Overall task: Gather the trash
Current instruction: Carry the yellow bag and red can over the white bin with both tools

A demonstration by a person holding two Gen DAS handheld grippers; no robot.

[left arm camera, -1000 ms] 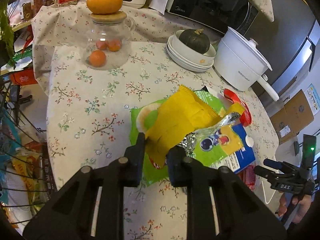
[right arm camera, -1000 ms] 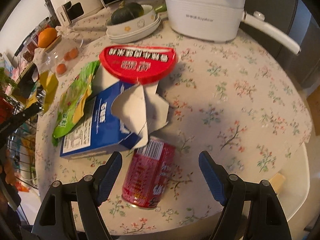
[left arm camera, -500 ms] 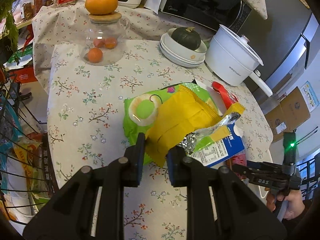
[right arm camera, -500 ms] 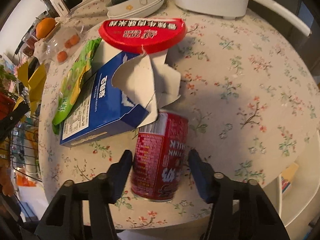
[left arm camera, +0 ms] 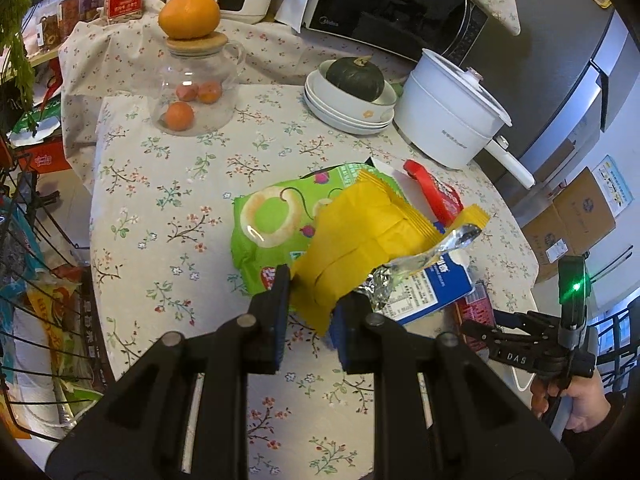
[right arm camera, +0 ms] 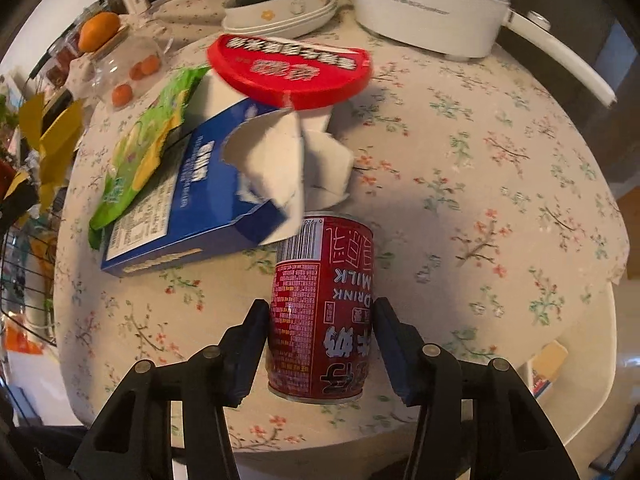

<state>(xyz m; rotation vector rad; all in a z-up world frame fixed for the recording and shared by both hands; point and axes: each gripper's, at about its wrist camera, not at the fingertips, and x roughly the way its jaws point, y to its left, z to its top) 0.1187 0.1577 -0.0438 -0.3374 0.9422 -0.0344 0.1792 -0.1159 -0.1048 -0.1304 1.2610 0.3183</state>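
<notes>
My left gripper [left arm camera: 310, 294] is shut on a yellow snack wrapper [left arm camera: 360, 240] with a silver torn end, held above the table. Under it lie a green snack bag [left arm camera: 272, 220], a torn blue box [left arm camera: 432, 284] and a red-lidded cup [left arm camera: 432, 192]. My right gripper [right arm camera: 320, 316] is shut on a red milk drink can [right arm camera: 324, 304] lying on the tablecloth, a jaw against each side. Beside it are the blue box [right arm camera: 180, 204], the green bag [right arm camera: 144, 148] and the red lid [right arm camera: 288, 68]. The yellow wrapper [right arm camera: 52, 136] shows at the left.
A glass jar with oranges [left arm camera: 192, 84], stacked bowls holding a dark squash [left arm camera: 352, 96] and a white electric pot [left arm camera: 448, 120] stand at the back of the round floral table [left arm camera: 160, 184]. A wire rack [left arm camera: 36, 280] with bags stands left of the table.
My right gripper has moved in around the red can and closed on it. My left gripper has lifted and drawn back with the yellow wrapper.
</notes>
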